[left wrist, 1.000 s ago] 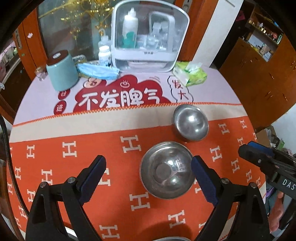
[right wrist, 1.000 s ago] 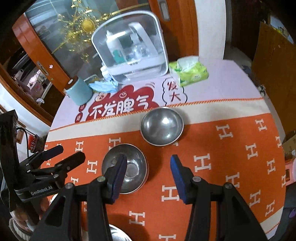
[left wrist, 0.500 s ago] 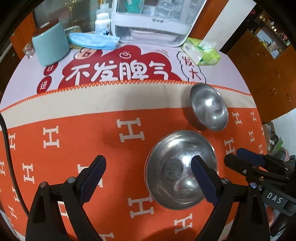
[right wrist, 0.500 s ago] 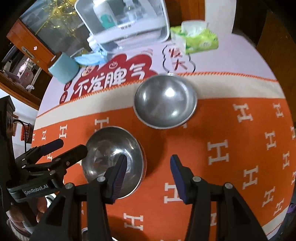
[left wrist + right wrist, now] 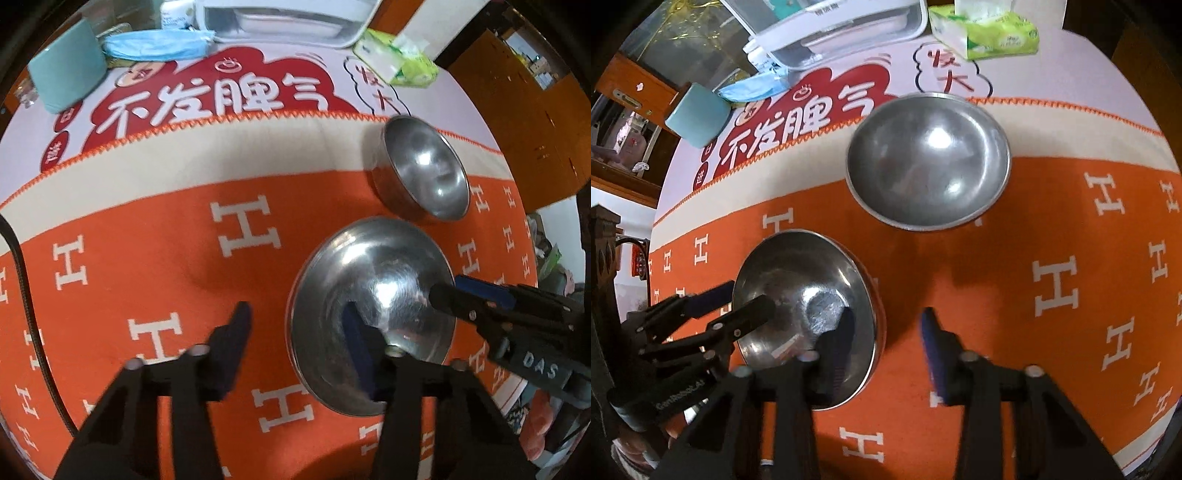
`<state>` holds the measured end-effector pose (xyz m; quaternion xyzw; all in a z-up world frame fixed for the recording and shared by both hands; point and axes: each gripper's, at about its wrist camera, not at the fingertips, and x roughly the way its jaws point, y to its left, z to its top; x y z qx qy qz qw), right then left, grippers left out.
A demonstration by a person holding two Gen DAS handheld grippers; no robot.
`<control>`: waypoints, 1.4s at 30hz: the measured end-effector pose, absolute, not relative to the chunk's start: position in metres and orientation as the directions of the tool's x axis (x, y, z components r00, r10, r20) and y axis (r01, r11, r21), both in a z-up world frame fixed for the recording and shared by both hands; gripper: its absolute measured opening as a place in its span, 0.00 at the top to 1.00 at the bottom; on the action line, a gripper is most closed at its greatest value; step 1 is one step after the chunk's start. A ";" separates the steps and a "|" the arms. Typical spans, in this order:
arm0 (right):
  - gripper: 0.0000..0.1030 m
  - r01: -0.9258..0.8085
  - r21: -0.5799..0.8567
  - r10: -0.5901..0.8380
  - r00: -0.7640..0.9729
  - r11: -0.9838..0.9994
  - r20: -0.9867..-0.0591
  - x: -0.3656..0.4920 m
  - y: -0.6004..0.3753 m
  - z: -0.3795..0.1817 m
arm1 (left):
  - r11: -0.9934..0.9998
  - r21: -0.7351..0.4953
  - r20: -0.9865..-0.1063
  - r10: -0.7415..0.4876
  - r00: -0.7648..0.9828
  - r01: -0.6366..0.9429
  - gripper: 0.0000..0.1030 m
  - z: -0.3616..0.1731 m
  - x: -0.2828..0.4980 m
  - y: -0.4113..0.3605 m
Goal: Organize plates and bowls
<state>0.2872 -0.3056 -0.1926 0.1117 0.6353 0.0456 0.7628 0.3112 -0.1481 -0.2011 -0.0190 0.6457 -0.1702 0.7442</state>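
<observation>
Two steel bowls stand on the orange cloth. The near bowl (image 5: pixel 373 295) (image 5: pixel 798 295) sits between both grippers, and the far bowl (image 5: pixel 424 170) (image 5: pixel 929 158) is just behind it. My left gripper (image 5: pixel 297 343) points down over the near bowl's left rim, one finger inside and one outside. Its jaws are closing, with a gap still showing at the outer pad. My right gripper (image 5: pixel 886 347) straddles the bowl's right rim the same way, also closing and not pressing. Each gripper shows in the other's view: the right gripper (image 5: pixel 458 291), the left gripper (image 5: pixel 735 304).
At the back of the table are a teal canister (image 5: pixel 66 70), a blue face mask (image 5: pixel 159 44), a white storage box (image 5: pixel 280 22) and a green tissue pack (image 5: pixel 402 59). Wooden cabinets (image 5: pixel 517 110) stand beyond the table's right edge.
Both grippers have come down onto the near bowl and now straddle its opposite rims. Both pairs of jaws have narrowed. The bowls have not moved.
</observation>
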 end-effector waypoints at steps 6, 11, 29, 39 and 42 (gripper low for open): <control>0.92 0.078 0.255 0.240 0.160 0.964 -0.957 0.286 -0.304 -0.200 | 0.939 -0.232 -0.962 -0.260 0.083 0.253 0.91 -0.210 0.308 -0.153; 0.93 0.079 0.257 0.242 0.161 0.963 -0.957 0.284 -0.305 -0.198 | 0.936 -0.247 -0.959 -0.273 0.077 0.251 0.93 -0.209 0.305 -0.150; 0.93 0.066 0.289 0.270 0.209 0.955 -0.940 0.258 -0.297 -0.163 | 0.949 -0.204 -0.956 -0.246 0.162 0.240 0.93 -0.157 0.272 -0.139; 0.93 0.023 0.302 0.286 0.260 0.953 -0.922 0.222 -0.286 -0.129 | 0.958 -0.172 -0.945 -0.226 0.235 0.229 0.93 -0.114 0.228 -0.127; 0.93 0.008 0.304 0.290 0.276 0.953 -0.916 0.205 -0.282 -0.120 | 0.959 -0.175 -0.941 -0.229 0.250 0.223 0.93 -0.104 0.211 -0.124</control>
